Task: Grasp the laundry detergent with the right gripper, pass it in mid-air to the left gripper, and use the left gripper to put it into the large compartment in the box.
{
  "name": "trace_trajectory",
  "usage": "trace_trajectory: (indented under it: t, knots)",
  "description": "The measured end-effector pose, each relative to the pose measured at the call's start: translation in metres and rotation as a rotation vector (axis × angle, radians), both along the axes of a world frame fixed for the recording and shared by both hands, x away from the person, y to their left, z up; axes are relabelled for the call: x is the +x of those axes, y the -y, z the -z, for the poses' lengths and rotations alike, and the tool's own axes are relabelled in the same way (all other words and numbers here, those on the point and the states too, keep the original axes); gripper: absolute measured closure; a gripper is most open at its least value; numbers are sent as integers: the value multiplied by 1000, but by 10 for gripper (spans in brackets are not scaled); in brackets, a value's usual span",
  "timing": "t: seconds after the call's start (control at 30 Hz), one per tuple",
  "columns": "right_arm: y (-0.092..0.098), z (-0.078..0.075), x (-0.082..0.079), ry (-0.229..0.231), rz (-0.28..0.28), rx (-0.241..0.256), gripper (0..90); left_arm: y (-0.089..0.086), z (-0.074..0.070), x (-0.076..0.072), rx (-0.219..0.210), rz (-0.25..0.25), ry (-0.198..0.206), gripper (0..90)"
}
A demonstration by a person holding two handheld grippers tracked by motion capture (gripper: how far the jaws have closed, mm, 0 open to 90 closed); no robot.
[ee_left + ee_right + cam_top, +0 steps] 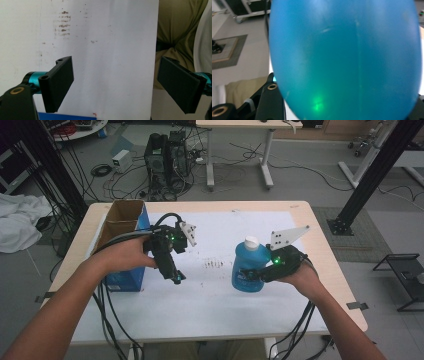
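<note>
Gripping the blue bottle (248,267), which stood upright on the white sheet (215,295) right of centre, the right gripper (256,275) apparently had its jaws pressed against the bottle's sides. The left gripper (176,277) hung over the sheet beside the open cardboard box (125,215), jaws spread wide and empty.

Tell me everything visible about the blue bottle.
The blue bottle is translucent blue plastic with a white cap and a rounded, bulging body, apparently full of blue liquid. It stands upright on the white sheet, right of the table's middle. The right gripper has its jaws around the lower body, and a green light glints on the plastic in the right gripper view. No label is readable.
</note>
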State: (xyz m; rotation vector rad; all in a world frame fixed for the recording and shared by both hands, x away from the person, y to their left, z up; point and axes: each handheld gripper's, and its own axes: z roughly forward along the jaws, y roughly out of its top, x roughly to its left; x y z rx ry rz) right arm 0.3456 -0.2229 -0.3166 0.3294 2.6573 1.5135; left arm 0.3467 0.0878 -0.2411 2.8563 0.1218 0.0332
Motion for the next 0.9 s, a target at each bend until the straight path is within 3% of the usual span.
trace_trajectory:
  t: [0.43,0.5,0.67,0.9]
  knots:
    - [-10,-3,-2,-32,-115,-15,433,14,-11,-1,-5,13,-6,141]
    - [-15,-2,-1,-23,-144,-34,433,18,-14,-1,-1,18,-4,141]
    - [-22,1,-2,-22,-174,-63,434,28,-20,-1,6,35,-18,141]
    - [-31,2,-2,-11,-193,-58,435,37,-25,-2,13,50,-25,141]
